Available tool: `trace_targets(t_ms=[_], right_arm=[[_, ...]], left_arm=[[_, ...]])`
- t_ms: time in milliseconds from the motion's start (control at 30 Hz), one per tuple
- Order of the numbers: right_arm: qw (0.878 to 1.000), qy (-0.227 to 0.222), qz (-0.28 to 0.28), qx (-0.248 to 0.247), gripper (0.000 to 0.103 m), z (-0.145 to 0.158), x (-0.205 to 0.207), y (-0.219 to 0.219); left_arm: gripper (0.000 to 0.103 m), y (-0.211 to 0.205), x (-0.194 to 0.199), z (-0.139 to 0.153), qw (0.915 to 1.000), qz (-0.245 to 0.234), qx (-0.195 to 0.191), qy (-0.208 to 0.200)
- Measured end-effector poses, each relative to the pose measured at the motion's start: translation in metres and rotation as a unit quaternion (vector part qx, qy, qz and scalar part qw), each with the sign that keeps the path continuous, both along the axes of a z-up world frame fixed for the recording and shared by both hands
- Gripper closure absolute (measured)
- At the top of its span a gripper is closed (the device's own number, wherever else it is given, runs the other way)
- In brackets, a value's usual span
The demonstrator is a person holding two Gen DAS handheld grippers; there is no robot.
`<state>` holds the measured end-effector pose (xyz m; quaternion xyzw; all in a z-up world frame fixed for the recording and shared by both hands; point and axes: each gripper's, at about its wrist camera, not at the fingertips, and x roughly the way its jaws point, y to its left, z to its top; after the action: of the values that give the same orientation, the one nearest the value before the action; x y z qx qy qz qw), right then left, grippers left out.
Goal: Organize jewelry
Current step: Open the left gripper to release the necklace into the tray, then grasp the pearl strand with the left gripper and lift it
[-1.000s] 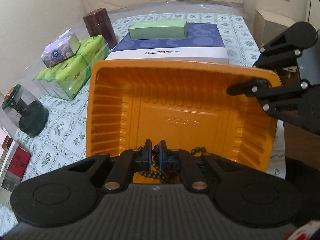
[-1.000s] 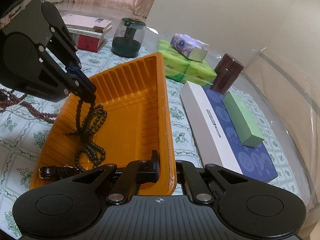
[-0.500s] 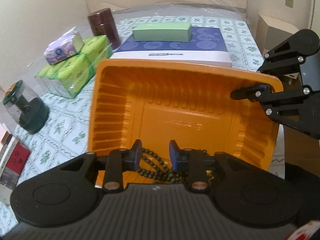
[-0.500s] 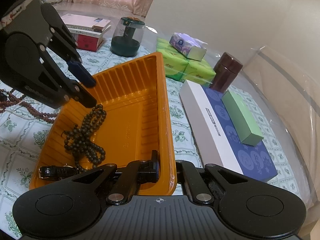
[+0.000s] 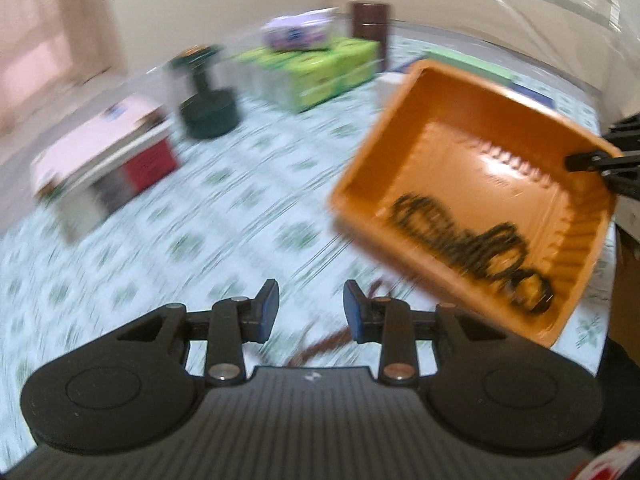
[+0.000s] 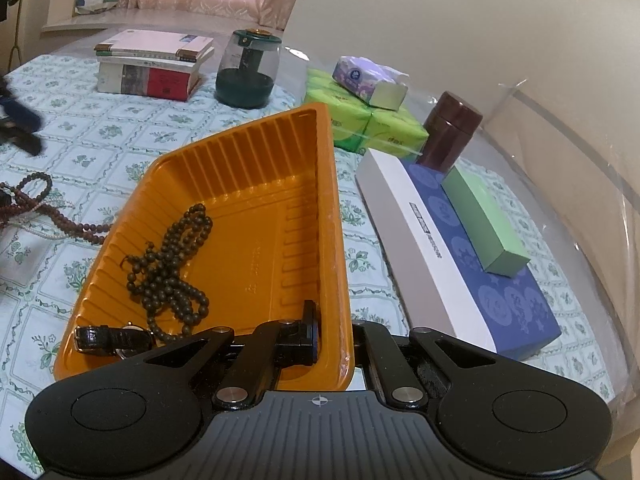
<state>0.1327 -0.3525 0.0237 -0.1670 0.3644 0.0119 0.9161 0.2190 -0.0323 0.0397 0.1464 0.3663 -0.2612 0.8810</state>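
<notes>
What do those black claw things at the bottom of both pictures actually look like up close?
Both are matte black plastic. The left gripper has two round discs on a ribbed body, silver rivets on jointed linkage bars, and blue pads on its fingers. The right gripper looks the same, with a small crosshair mark on its ribbed body.

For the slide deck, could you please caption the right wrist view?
Right gripper clamps the orange tray's rim; dark bead necklace and black-strapped watch lie inside.
</notes>
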Motion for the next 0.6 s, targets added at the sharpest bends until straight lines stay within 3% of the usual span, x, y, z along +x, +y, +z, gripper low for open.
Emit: trace_targets(t_ms=[267, 433, 600], right_arm=[[1.000, -0.001, -0.001, -0.002, 0.099, 0.000, -0.001, 0.001], [1.000, 0.001, -0.003, -0.004, 0.099, 0.001, 0.000, 0.000], [1.000, 0.003, -0.005, -0.007, 0.099, 0.000, 0.001, 0.000]], left_arm=[[0.073, 0.054, -0.041, -0.042, 0.9968, 0.068, -0.032, 0.025], [0.083, 0.050, -0.046, -0.064, 0.9937, 0.089, -0.061, 0.029], [0.088, 0.034, -0.035, -0.077, 0.9918, 0.095, -0.079, 0.031]])
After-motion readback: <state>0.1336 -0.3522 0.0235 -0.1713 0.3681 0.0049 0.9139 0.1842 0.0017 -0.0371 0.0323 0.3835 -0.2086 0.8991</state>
